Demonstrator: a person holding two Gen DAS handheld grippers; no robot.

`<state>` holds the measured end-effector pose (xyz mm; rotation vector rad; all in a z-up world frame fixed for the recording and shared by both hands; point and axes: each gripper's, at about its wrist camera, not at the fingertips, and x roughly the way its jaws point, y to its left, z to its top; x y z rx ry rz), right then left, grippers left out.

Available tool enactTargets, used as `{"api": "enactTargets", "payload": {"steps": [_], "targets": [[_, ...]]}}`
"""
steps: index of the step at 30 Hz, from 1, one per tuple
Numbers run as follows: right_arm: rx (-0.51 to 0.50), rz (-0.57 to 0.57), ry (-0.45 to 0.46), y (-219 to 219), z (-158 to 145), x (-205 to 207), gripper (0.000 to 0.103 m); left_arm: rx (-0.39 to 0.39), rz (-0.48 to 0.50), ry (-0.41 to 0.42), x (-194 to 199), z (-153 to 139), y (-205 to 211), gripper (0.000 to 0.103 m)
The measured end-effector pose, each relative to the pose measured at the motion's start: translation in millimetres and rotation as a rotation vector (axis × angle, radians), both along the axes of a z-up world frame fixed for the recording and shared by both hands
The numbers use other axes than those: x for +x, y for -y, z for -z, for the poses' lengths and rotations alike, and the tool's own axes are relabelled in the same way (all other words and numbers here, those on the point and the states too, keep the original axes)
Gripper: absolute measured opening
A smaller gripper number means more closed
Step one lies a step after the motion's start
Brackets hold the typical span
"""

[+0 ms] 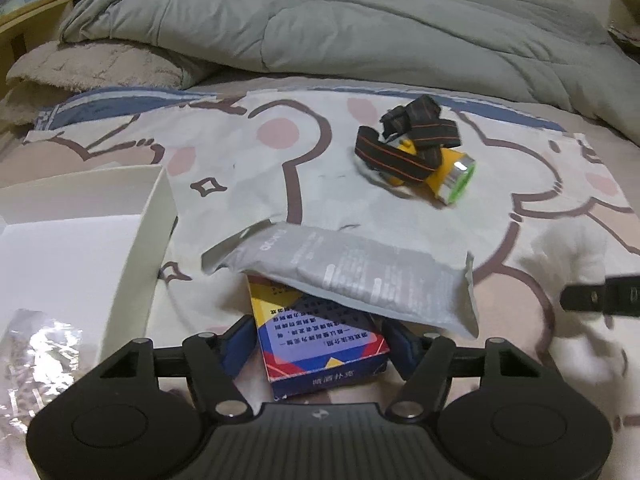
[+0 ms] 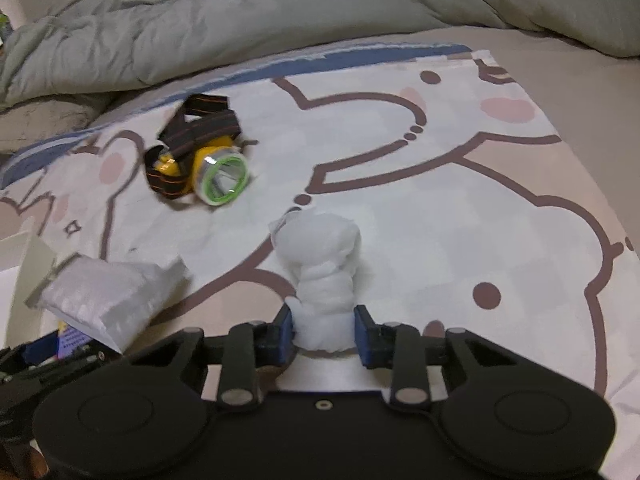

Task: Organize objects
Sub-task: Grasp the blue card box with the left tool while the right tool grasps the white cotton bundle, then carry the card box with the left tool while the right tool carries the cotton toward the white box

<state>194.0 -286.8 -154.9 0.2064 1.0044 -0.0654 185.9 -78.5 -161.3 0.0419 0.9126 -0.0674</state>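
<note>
Nearest the left wrist camera: left gripper, blue fingers spread wide on either side of a blue card box printed with red and yellow, no clear contact on either side. Draped over the box's far end, a grey foil pouch. At the left edge, a white open box; in the near left corner, crinkled clear plastic, seen only here. Far right on the cartoon-print sheet, a yellow headlamp with black-and-orange straps, lens turned right. At the right edge, a blurred white lump beside a black gripper part.

From the right wrist: right gripper clamped on a white cloth bundle, blue pads pressed to its lower sides, sharply shown here. Headlamp far left, lens face-on with green ring. Pouch near left, the card box almost hidden beneath it. Rumpled grey quilt along the far side.
</note>
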Motion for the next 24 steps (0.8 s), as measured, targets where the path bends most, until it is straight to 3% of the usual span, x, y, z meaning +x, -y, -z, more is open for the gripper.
{"api": "enactTargets", "payload": {"steps": [13,24], "targets": [[0.056,-0.014,0.126,-5,-52,-38,0.031,-0.016,0.045,0.084,-48,-58,-22,0.061],[0.125,-0.08,0.237,-24,-99,-81,0.031,-0.034,0.07,0.111,-88,-86,-48,0.06]]}}
